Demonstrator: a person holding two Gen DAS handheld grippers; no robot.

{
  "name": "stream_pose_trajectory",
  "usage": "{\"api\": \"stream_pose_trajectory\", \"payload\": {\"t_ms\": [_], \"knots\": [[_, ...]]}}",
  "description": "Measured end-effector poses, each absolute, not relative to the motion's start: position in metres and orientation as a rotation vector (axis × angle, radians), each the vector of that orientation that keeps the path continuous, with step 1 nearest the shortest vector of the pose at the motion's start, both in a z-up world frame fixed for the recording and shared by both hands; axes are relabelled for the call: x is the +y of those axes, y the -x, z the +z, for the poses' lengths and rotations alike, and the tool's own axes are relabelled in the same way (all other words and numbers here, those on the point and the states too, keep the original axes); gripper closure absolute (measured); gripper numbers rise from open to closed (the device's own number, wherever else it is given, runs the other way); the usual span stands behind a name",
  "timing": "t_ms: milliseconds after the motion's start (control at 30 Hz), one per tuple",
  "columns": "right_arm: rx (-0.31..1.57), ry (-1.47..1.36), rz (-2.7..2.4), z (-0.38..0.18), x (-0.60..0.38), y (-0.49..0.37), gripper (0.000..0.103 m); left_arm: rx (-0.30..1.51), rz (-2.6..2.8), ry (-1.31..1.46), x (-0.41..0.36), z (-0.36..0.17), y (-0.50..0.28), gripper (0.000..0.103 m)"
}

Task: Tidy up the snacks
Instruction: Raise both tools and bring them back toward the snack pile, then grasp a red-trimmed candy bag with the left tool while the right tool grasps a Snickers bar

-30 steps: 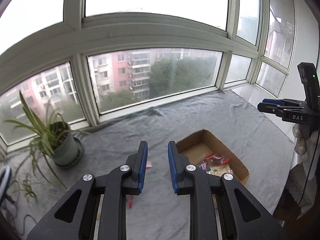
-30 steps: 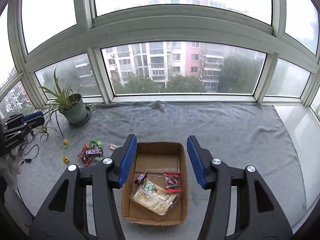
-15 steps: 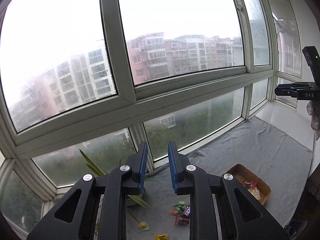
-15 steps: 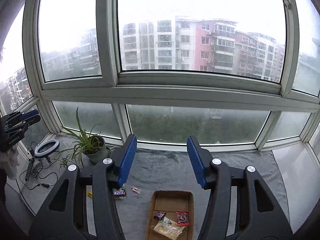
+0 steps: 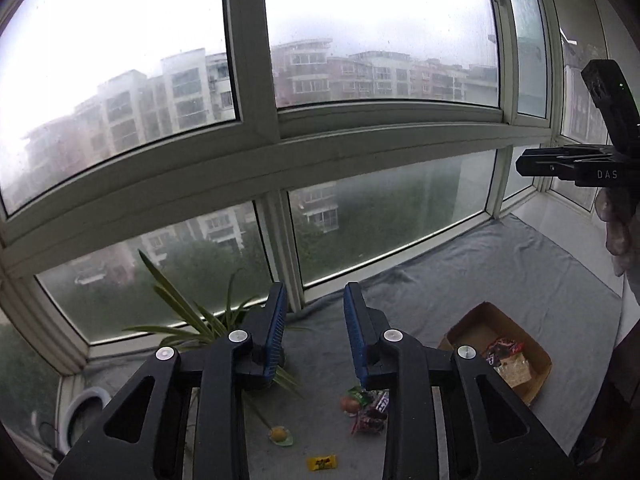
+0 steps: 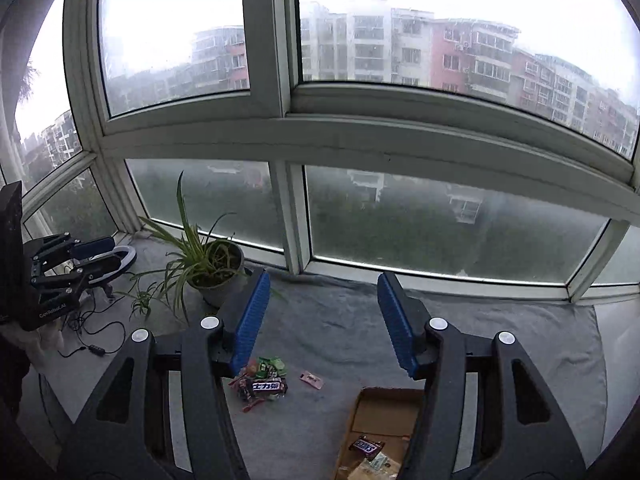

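Observation:
A pile of wrapped snacks (image 6: 262, 384) lies on the grey cloth, also in the left wrist view (image 5: 368, 408). An open cardboard box (image 6: 380, 412) to its right holds a Snickers bar (image 6: 366, 446) and other packets; it also shows in the left wrist view (image 5: 496, 344). A small pink packet (image 6: 311, 379) lies between pile and box. A yellow candy (image 5: 321, 462) and a round sweet (image 5: 280, 435) lie apart. My left gripper (image 5: 314, 304) is open and empty, raised well above the cloth. My right gripper (image 6: 322, 292) is wide open and empty, also raised.
A potted spider plant (image 6: 212, 268) stands by the window at the left. A ring light (image 6: 116, 260) and cables (image 6: 92, 332) lie in the left corner. Window frames surround the ledge. The other gripper shows at each view's edge (image 5: 576, 168) (image 6: 60, 272).
Both grippers have lifted and tilted up from close over the box, so the window fills the views. The left gripper's jaws have opened somewhat wider. The right view has swung left.

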State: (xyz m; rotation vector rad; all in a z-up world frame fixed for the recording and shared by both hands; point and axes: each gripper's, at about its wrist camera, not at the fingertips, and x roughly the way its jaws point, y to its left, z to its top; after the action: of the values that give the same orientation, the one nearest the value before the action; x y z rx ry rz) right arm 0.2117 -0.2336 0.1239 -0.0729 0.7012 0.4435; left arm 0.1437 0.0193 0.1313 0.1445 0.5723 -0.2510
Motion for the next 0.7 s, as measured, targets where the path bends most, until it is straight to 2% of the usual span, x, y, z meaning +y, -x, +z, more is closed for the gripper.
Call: {"api": "stream_pose_trajectory", "payload": {"t_ms": [133, 200, 400, 533, 700], "knots": [[0.827, 0.023, 0.505, 0.031, -0.213, -0.226, 0.045, 0.672, -0.271, -0.102, 0.021, 0.061, -0.147, 0.075], [0.899, -0.026, 0.534, -0.012, -0.204, -0.232, 0.045, 0.733, -0.29, -0.052, 0.024, 0.026, -0.15, 0.072], [1.027, -0.088, 0.51, -0.11, -0.187, -0.241, 0.045, 0.877, -0.282, 0.082, 0.034, -0.065, -0.151, 0.071], [1.093, -0.139, 0.501, -0.15, -0.182, -0.251, 0.045, 0.941, -0.261, 0.196, 0.041, -0.113, -0.144, 0.071], [1.136, -0.136, 0.498, -0.172, -0.174, -0.261, 0.045, 0.99, -0.153, 0.263, 0.064, -0.15, -0.125, 0.071]]}}
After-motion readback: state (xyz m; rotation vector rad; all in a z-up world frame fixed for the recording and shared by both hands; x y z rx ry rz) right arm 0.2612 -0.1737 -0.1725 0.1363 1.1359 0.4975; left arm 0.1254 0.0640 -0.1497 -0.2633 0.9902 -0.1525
